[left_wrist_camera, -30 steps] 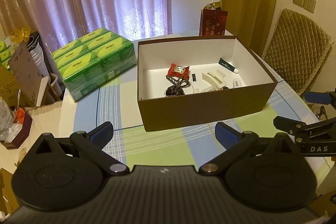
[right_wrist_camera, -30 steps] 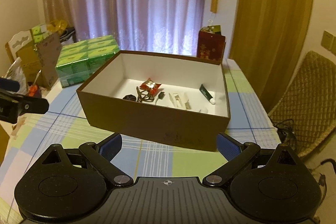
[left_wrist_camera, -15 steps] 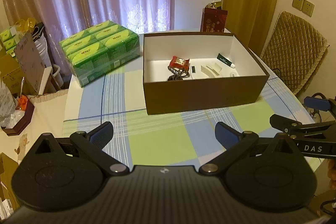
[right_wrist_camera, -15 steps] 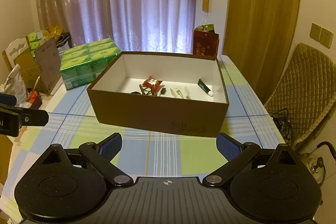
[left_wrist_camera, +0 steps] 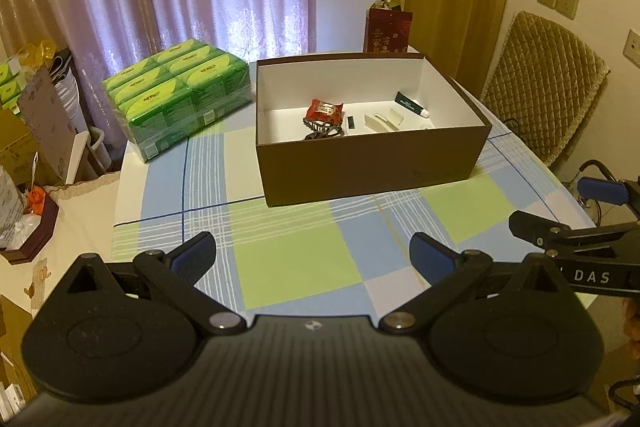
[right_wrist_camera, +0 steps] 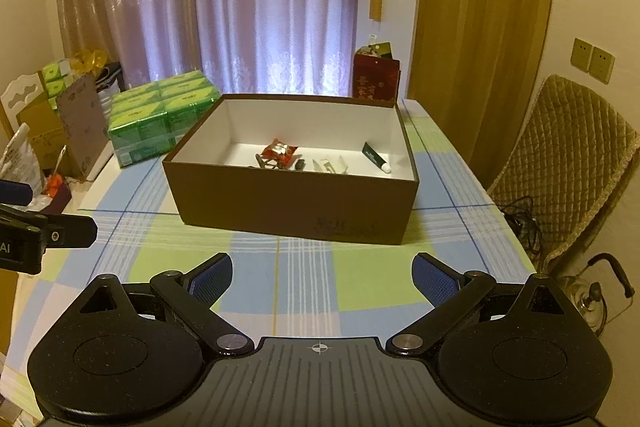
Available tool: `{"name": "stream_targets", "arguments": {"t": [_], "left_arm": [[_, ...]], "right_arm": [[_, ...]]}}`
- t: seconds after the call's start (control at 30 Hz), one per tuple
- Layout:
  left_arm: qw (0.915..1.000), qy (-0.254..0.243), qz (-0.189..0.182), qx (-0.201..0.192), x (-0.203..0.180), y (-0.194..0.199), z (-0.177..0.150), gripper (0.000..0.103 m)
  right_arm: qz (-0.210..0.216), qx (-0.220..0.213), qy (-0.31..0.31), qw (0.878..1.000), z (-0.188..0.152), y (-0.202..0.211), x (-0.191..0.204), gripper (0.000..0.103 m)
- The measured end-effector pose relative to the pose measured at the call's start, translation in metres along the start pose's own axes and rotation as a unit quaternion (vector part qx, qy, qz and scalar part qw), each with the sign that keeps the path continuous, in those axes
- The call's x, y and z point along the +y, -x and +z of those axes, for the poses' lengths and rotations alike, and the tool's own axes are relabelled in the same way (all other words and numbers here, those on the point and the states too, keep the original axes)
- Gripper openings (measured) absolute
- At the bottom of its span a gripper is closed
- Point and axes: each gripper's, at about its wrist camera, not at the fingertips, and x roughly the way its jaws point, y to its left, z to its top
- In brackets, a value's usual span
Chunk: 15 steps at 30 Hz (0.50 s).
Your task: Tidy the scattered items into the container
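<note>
Both grippers hang low over the checked tablecloth with nothing between their fingers. The left gripper is spread wide at the bottom of its frame, and the right gripper is spread just as wide in its own.

The brown box sits at centre frame, straight ahead of both and well apart from the fingertips, its long side running left to right across the picture. Inside it, on the white floor, lie a red snack packet, a dark tangle of small things, white pieces and a green tube towards the right wall.

No loose item shows on the cloth, so the tidying looks finished; neither gripper is clearly nearer the box.
</note>
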Motion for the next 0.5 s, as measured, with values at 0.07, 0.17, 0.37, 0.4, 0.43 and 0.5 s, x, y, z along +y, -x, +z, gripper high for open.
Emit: {"name": "stream_targets", "arguments": {"t": [0.07,0.17,0.37,0.4,0.43,0.5], "left_arm": [[1.0000,-0.001,-0.001,0.000,0.000,0.000,-0.001,0.102],[1.0000,-0.003,-0.006,0.000,0.000,0.002,-0.003,0.102],[1.0000,-0.004,-0.007,0.000,0.002,0.004,-0.006,0.102],[1.0000,-0.004,-0.006,0.000,0.003,0.005,-0.007,0.102],[1.0000,-0.004,-0.006,0.000,0.004,0.006,-0.008,0.102],[1.0000,-0.005,-0.006,0.000,0.005,0.006,-0.009,0.102]], "right_arm": [[-0.002,0.001,-0.002,1.000,-0.002,0.002,0.001,0.101],[-0.003,0.004,-0.004,1.000,-0.004,0.002,0.002,0.101],[-0.004,0.008,-0.001,1.000,-0.006,0.001,0.008,0.101],[-0.006,0.007,0.000,1.000,-0.006,0.001,0.010,0.101],[-0.006,0.008,-0.001,1.000,-0.007,0.001,0.010,0.101],[-0.006,0.009,-0.003,1.000,-0.007,0.000,0.011,0.101]]}}
